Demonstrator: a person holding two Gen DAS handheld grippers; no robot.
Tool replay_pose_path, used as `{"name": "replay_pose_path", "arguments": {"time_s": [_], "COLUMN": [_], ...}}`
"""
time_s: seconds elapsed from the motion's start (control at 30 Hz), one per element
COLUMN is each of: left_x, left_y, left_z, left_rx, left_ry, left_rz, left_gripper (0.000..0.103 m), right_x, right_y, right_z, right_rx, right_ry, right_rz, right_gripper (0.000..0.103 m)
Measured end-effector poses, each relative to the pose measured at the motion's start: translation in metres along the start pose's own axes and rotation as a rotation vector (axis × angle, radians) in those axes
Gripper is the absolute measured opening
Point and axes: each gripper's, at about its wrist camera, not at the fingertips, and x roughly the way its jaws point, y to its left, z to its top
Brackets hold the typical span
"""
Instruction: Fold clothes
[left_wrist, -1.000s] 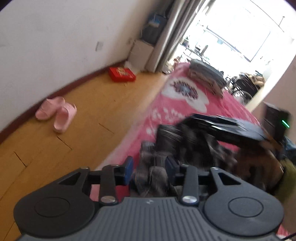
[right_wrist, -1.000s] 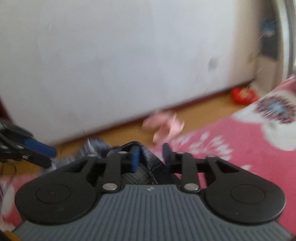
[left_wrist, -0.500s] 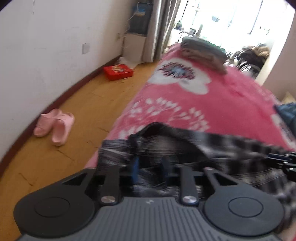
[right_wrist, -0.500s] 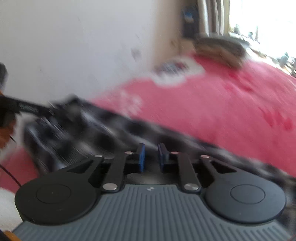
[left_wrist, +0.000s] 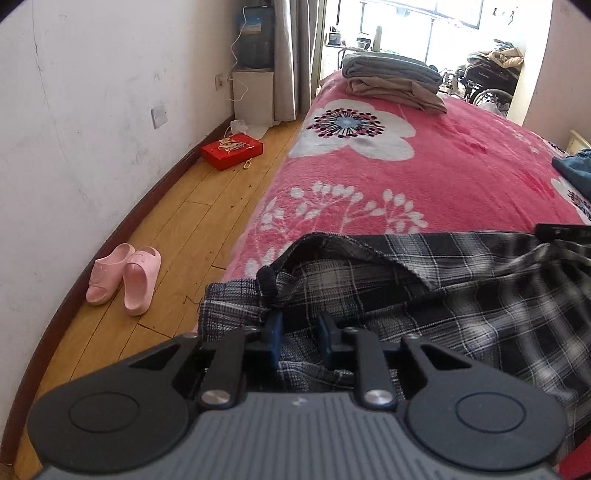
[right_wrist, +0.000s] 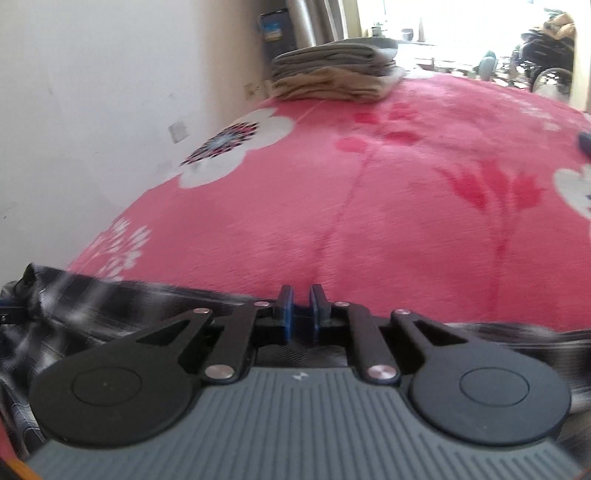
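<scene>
Plaid shirt (left_wrist: 461, 295) on pink blanket (left_wrist: 424, 177)

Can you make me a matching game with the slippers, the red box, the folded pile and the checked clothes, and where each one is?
Things:
1. pink slippers
2. red box
3. folded pile
4. checked garment

Places:
A. at the far end of the pink bed cover
B. on the wooden floor, close to the wall, nearer the camera
C. spread on the near end of the bed, by the left gripper
D. on the floor farther back, near the curtain

Pairs: 1-B, 2-D, 3-A, 4-C
</scene>
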Motion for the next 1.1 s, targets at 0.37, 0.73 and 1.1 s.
{"name": "replay_pose_path", "arguments": {"time_s": [0.37, 0.73, 1.1], "left_x": [0.003, -0.019, -0.056], "left_y": [-0.011, -0.040, -0.124], "left_z": [0.006, 0.028, 0.057], "left_rx": [0.030, 0.033, 0.036], "left_ry": [0.024, -0.007, -0.122], "left_rz": [0.048, 0.179, 0.167], "left_gripper": [0.026, 0.046, 0.046], "right_x": [0.022, -0.094, -0.260], "right_y": [-0.014, -0.084, -0.250], "right_z": [-0.006, -0.005, -0.098], "right_rx": [0.187, 0.415, 0.688], "right_ry": [0.051, -0.126, -0.176], "right_rz": [0.083, 0.053, -0.334], "right_gripper": [0.007, 0.022, 0.025]}}
